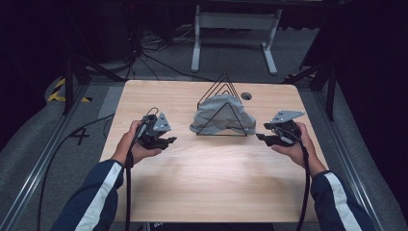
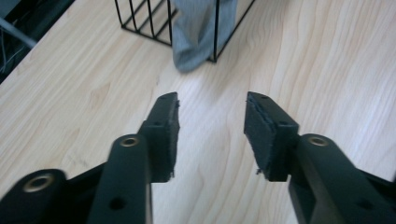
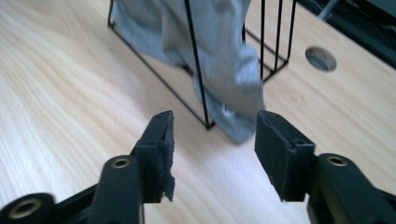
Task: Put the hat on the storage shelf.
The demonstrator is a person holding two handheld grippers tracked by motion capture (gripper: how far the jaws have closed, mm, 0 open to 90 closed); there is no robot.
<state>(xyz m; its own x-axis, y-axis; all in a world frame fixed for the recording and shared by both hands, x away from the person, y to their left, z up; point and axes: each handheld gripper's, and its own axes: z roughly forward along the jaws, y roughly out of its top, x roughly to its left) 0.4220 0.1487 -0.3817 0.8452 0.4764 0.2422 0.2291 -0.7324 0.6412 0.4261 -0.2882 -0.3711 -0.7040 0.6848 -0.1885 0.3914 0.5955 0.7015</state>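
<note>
**Grey cloth draped in a wire rack, a gripper held on each side**

A black wire rack (image 1: 222, 108) made of triangular frames stands near the middle of the wooden table (image 1: 202, 168), toward its far edge. A grey cloth (image 1: 219, 113) hangs over and through the rack, and its lower edges spill onto the table on both sides. The wires cross in front of the cloth, so its full shape is hard to make out, and what kind of cloth it is cannot be told.

The left gripper (image 1: 166, 140) is held in the person's left hand (image 1: 137, 147) to the left of the rack, apart from it. In the left gripper view its jaws stand apart with only bare wood between them, and a corner of the cloth (image 2: 196, 42) and the rack (image 2: 149, 28) are cut off by the top edge.

The right gripper (image 1: 262, 137) is held in the right hand (image 1: 296, 147) to the right of the rack, also clear of it. In the right gripper view its jaws are spread with nothing between them; the drooping end of the cloth (image 3: 229, 84) lies just beyond the pads (image 3: 273, 154). The rack (image 3: 201, 74) runs out of the top of that view. A round hole (image 3: 321, 58) in the table sits behind it.

Beyond the table the room is dark; a pale metal stand (image 1: 235, 29) and floor cables can be picked out.
</note>
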